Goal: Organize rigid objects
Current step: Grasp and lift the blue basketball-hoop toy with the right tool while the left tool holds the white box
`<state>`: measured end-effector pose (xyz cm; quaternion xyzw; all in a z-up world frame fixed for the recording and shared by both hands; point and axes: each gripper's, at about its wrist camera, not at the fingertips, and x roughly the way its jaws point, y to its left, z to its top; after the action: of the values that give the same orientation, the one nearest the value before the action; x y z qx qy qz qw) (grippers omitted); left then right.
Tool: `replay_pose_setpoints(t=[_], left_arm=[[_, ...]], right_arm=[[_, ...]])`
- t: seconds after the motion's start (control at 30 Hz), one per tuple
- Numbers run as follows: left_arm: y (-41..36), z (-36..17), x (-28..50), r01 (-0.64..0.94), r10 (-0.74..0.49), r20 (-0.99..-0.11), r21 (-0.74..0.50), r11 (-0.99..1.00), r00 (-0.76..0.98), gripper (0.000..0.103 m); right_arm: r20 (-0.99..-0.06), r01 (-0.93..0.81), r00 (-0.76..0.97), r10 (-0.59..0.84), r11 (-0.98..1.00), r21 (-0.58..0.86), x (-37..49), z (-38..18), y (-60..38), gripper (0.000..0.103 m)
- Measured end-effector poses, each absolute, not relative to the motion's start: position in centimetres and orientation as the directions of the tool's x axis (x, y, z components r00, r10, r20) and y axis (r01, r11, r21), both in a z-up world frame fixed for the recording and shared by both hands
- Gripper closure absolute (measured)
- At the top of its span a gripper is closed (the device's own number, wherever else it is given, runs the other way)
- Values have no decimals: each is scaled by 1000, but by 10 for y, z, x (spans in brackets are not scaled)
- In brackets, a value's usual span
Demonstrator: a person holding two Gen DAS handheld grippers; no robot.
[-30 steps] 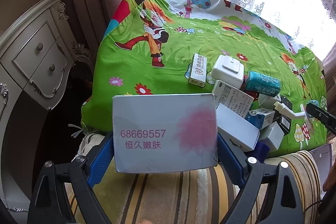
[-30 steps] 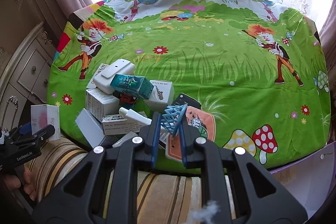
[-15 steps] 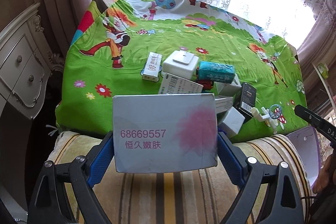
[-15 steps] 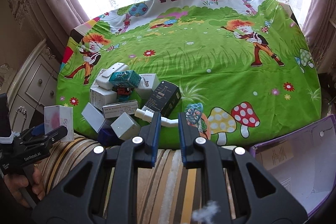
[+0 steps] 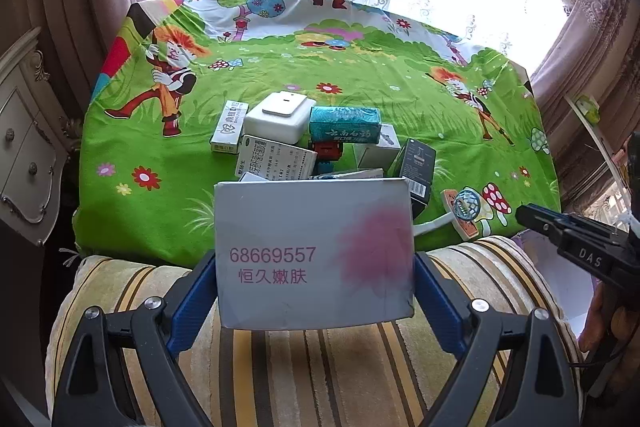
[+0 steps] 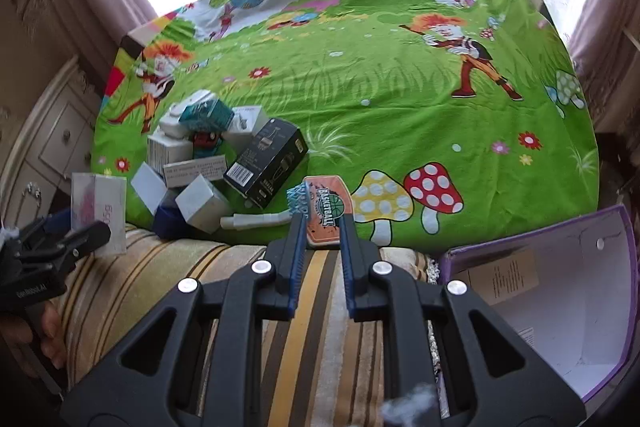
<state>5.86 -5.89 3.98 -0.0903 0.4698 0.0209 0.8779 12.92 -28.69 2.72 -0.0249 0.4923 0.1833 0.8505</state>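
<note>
My left gripper (image 5: 314, 259) is shut on a white box with a pink flower print (image 5: 314, 253), held above the striped cushion; the box also shows in the right wrist view (image 6: 98, 209). A pile of small boxes (image 5: 320, 147) lies on the green cartoon cloth (image 5: 360, 79), with a teal box (image 5: 344, 125) and a black box (image 6: 266, 159) among them. My right gripper (image 6: 322, 227) is open and empty, its jaws apart just short of a toy basketball hoop (image 6: 326, 209) with a white stem (image 6: 256, 219).
An open purple-rimmed box (image 6: 560, 299) stands at the right of the striped cushion (image 6: 168, 267). A cream drawer cabinet (image 5: 24, 147) stands at the left. Curtains and a bright window lie beyond the cloth.
Both grippers have drawn back from the pile toward the cushion. The right gripper has let go of the basketball hoop, which now lies at the cloth's near edge. The left keeps its box.
</note>
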Motion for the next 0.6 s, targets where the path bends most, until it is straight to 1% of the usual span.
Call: replay_pose_setpoints(t=[0.07, 0.1, 0.23, 0.33, 0.37, 0.4, 0.47, 0.53, 0.6], left_arm=[[-59, 40, 58, -122, -50, -828, -141, 983, 559, 10], [-59, 40, 58, -120, -51, -827, -141, 983, 559, 10], [-61, 40, 60, -109, -65, -827, -150, 983, 559, 10], [-63, 38, 61, -101, -77, -829, -159, 982, 554, 10], [-63, 38, 60, -99, -79, -828, -160, 982, 555, 10], [-63, 38, 60, -97, -80, -828, -161, 982, 556, 10], [-63, 38, 61, -97, -82, -826, -163, 982, 558, 10], [-64, 39, 61, -94, -87, -826, -167, 982, 557, 10], [-67, 39, 62, -84, -96, -825, -171, 982, 557, 10]], right_arm=[[-863, -371, 422, 277, 922, 114, 134, 19, -277, 39], [-867, -380, 420, 268, 919, 100, 138, 16, -273, 36], [-889, -422, 405, 214, 906, 26, 154, 7, -254, 36], [-921, -453, 355, 159, 891, -21, 168, -13, -240, 36], [-930, -456, 338, 145, 890, -27, 173, -20, -238, 36], [-935, -452, 329, 136, 891, -30, 177, -25, -238, 44], [-938, -434, 313, 152, 901, 1, 183, -28, -243, 78], [-929, -427, 317, 192, 903, 41, 182, -24, -250, 82], [-916, -411, 334, 221, 909, 69, 178, -16, -257, 82]])
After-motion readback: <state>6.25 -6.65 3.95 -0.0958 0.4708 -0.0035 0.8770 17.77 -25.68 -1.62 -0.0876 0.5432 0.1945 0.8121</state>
